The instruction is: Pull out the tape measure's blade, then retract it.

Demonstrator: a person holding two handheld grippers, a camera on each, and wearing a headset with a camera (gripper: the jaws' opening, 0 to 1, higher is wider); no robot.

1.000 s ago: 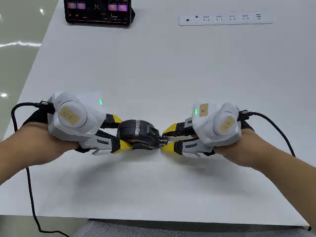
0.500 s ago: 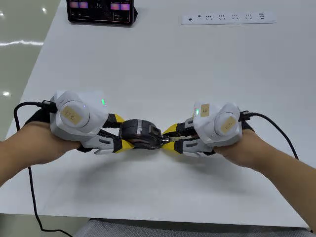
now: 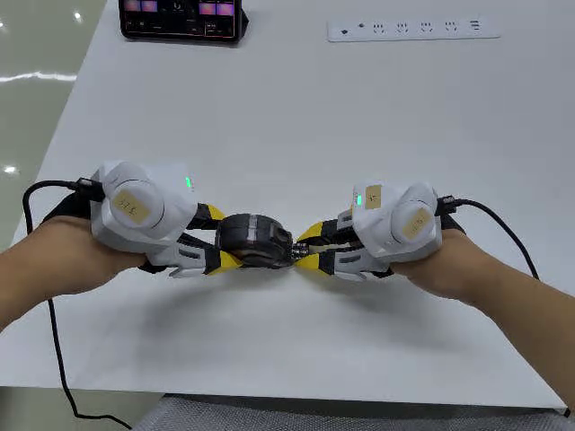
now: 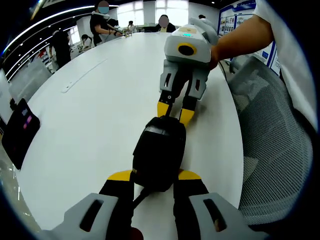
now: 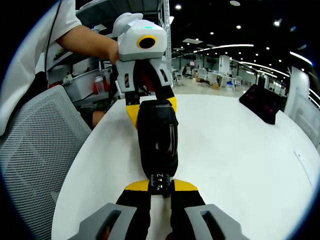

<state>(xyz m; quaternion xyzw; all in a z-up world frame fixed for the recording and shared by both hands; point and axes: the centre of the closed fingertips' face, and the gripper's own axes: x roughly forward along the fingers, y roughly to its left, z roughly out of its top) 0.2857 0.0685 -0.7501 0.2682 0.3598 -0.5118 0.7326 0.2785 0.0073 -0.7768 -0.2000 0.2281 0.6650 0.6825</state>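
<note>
My left gripper (image 3: 221, 252) is clamped on the chunky black plastic tape measure (image 3: 254, 241); right gripper (image 3: 305, 250) pinches its metal end hook (image 5: 160, 182); nothing's drawn out yet, so pull and retract both remain.

Tape measure (image 3: 254, 241): on table (image 3: 269, 126), near front edge, between the grippers.
Left gripper (image 3: 218, 239): left of it, jaws around its case.
Right gripper (image 3: 305, 250): right of it, jaws at its blade end.
Power strip (image 3: 411, 29): far right.
Screen unit (image 3: 182, 18): far left.

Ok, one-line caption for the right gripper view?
Right gripper pinches the blade tip of a black tape measure that the left gripper clamps, at a white table.
</note>
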